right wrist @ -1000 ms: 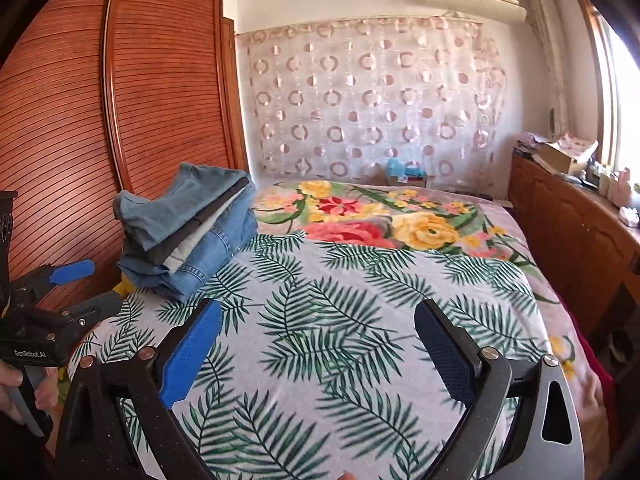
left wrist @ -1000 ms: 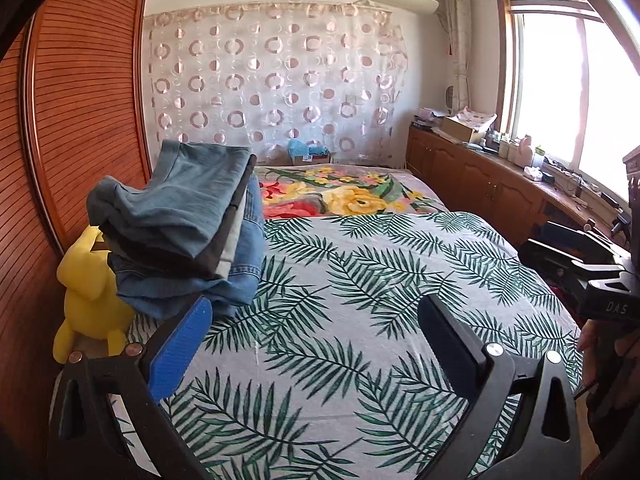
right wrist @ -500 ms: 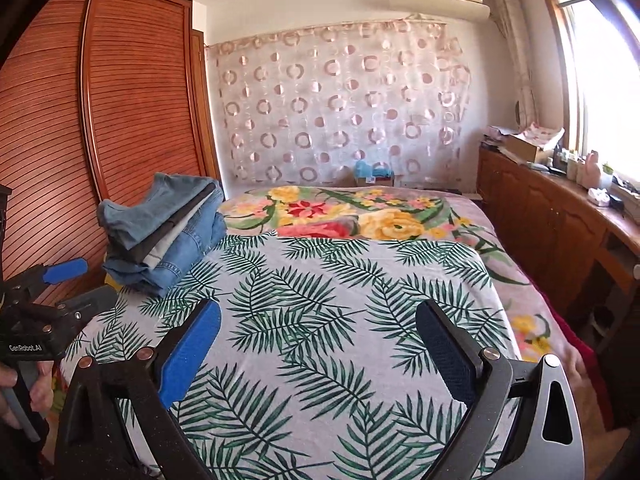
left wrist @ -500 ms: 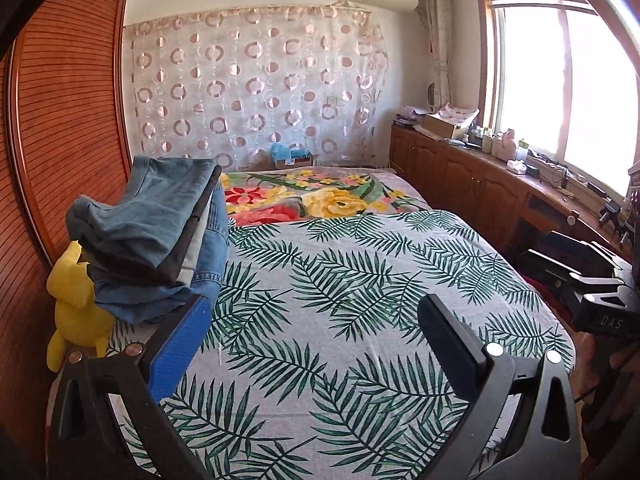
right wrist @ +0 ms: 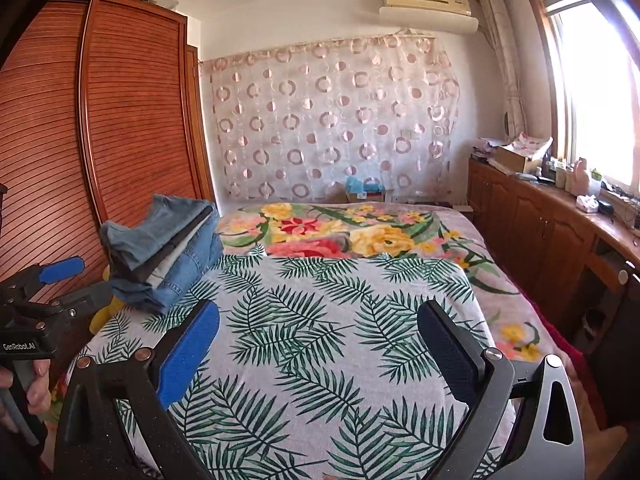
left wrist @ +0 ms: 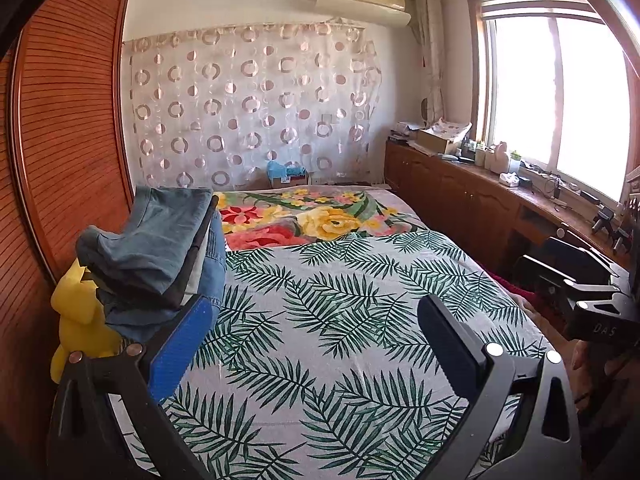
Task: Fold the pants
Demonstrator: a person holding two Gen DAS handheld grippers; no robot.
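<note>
The left gripper [left wrist: 316,324], with one blue pad and one black pad, is held above the near end of the bed with its jaws wide apart and nothing between them. The right gripper [right wrist: 318,322] has the same look and is also spread open and empty, over the same near part of the bed. A hand [right wrist: 38,380] holds the grip of the left tool at the left edge of the right wrist view.

Under both lies a grey bedspread with green palm leaves [left wrist: 340,320]. On its left side, a little farther, sits a stack of folded denim and dark pants [left wrist: 160,256], leaning toward the orange-brown slatted wardrobe [right wrist: 120,140]. A yellow plush toy [left wrist: 80,324] is just beside the stack, at the bed's left edge.

Farther away comes a blanket with big red and yellow flowers [right wrist: 340,232], then a sheer curtain with pink rings [left wrist: 252,108] on the far wall.
</note>
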